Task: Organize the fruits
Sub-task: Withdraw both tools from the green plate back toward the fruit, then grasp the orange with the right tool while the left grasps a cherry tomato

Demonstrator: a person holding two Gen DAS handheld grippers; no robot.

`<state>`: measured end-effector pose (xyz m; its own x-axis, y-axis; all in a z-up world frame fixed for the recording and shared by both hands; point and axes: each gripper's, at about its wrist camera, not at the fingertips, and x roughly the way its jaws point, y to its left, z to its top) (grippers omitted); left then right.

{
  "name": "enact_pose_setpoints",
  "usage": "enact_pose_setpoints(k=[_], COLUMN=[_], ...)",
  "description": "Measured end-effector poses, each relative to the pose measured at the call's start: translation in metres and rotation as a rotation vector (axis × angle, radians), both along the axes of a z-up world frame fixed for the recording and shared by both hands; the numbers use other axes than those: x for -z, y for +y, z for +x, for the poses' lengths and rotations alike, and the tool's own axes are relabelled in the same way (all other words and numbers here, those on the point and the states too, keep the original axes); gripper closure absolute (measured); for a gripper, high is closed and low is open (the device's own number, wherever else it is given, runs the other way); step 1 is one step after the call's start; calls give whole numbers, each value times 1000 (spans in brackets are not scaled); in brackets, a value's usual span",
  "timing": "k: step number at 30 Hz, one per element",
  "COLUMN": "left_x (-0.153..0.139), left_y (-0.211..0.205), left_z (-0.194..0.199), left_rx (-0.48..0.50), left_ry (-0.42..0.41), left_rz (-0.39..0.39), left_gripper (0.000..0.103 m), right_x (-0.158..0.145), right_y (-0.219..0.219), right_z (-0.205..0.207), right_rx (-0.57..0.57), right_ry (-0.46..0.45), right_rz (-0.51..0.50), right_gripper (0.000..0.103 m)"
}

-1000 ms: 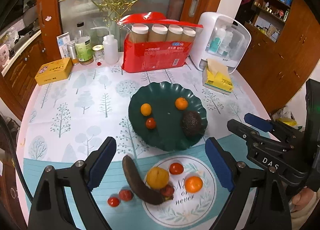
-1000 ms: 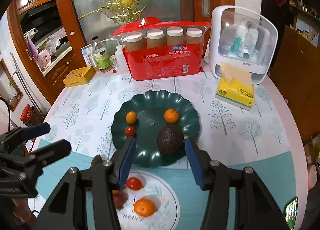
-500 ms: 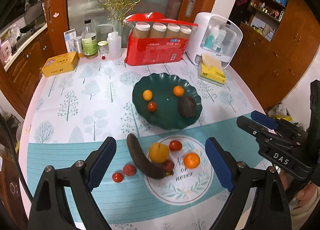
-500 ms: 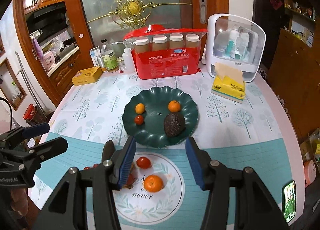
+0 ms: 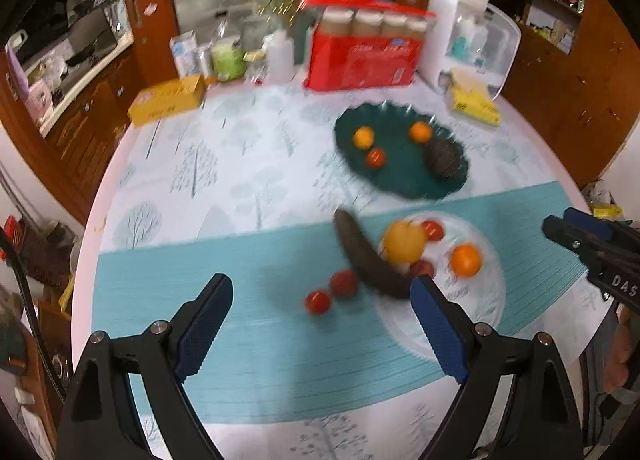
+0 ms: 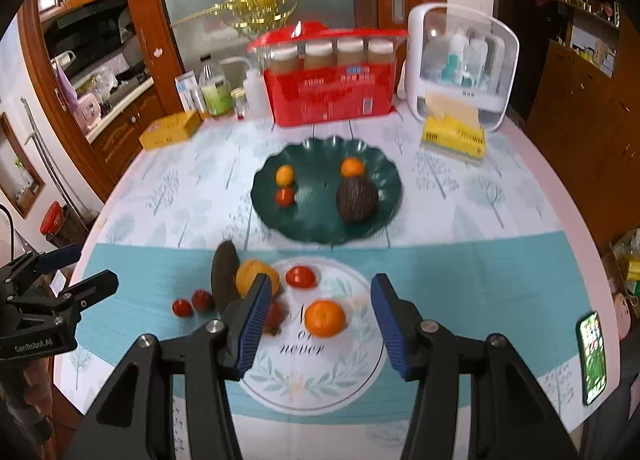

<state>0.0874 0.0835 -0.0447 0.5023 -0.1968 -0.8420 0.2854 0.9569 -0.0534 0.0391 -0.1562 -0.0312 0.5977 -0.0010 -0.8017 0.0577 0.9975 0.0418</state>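
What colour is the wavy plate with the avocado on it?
Dark green. The wavy plate shows best in the right wrist view.

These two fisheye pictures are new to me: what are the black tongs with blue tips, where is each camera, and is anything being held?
They are hand-held grippers, one in each of a person's hands, with a camera on each that looks along its fingers. One picture looks past the left gripper, the other past the right gripper. Both are open and hold nothing. On the table a green plate carries an avocado and three small fruits. Nearer, a round white mat has an orange, a tomato and a yellow fruit; a dark banana lies across its edge.
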Motion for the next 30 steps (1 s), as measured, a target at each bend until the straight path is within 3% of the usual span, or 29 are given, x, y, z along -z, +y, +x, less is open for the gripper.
enact_pose_setpoints(k=[13, 17, 22, 30], left_x=[84, 94, 109, 128], left_y=[36, 27, 15, 1], left_z=[0, 4, 16, 37], left_rx=[-87, -78, -57, -52], left_ry=[210, 215, 236, 244], left_rz=[-21, -15, -11, -12], left_gripper=[14, 18, 33, 40], right_x=[68, 87, 102, 119], right_y=[1, -2, 0, -10], right_z=[0, 8, 16, 31], right_rx=[32, 28, -14, -38], right_ry=[182, 229, 259, 278], right_rz=[19, 54, 45, 61], right_gripper=[51, 51, 51, 51])
